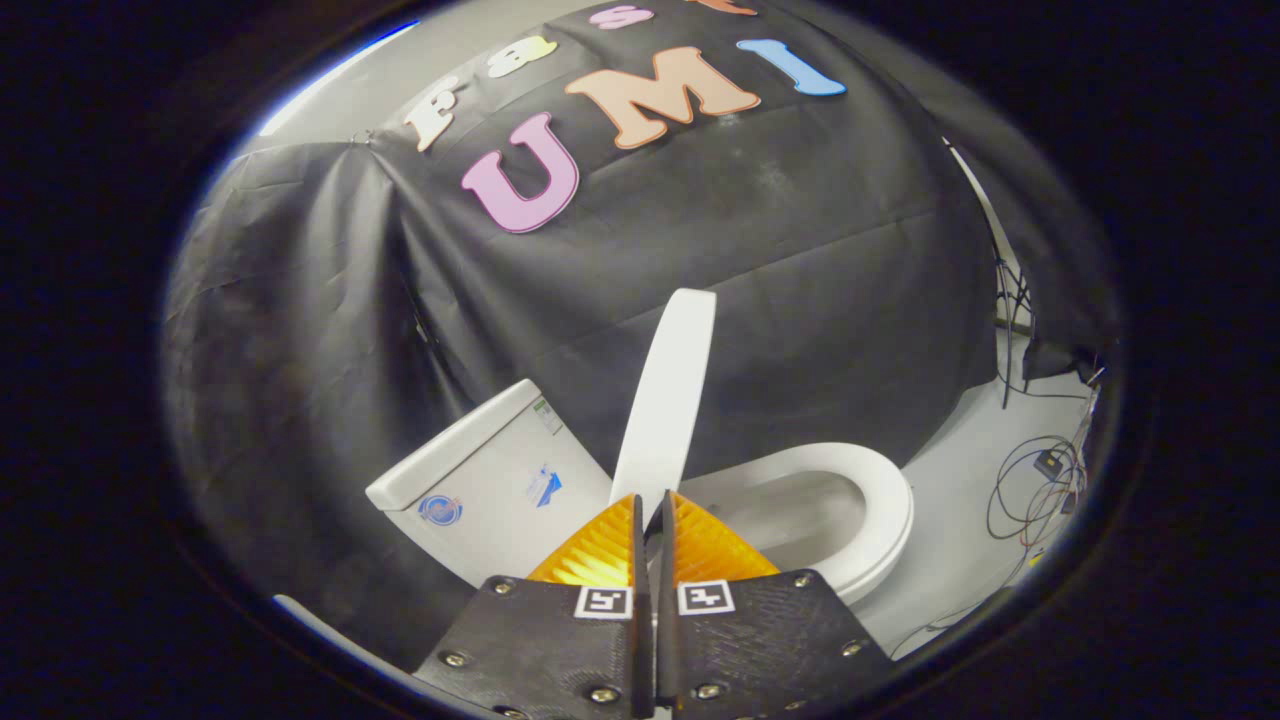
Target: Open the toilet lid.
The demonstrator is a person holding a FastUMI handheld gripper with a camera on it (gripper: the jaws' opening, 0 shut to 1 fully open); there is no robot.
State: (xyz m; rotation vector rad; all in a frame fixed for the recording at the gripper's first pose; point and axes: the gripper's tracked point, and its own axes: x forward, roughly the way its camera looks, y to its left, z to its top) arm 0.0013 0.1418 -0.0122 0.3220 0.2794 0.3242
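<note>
In the gripper view, my gripper has its fingers almost together, with only a thin gap, and they seem to pinch the lower edge of the toilet lid, though I cannot tell how firmly. The lid stands raised, nearly upright, between the tank and the seat. If the pinch slips, the lid may fall back and slam. What I see of the bowl looks empty.

tool, fingers nearly together, narrow gap

Black cloth wall, grey floor, perhaps cables
</note>
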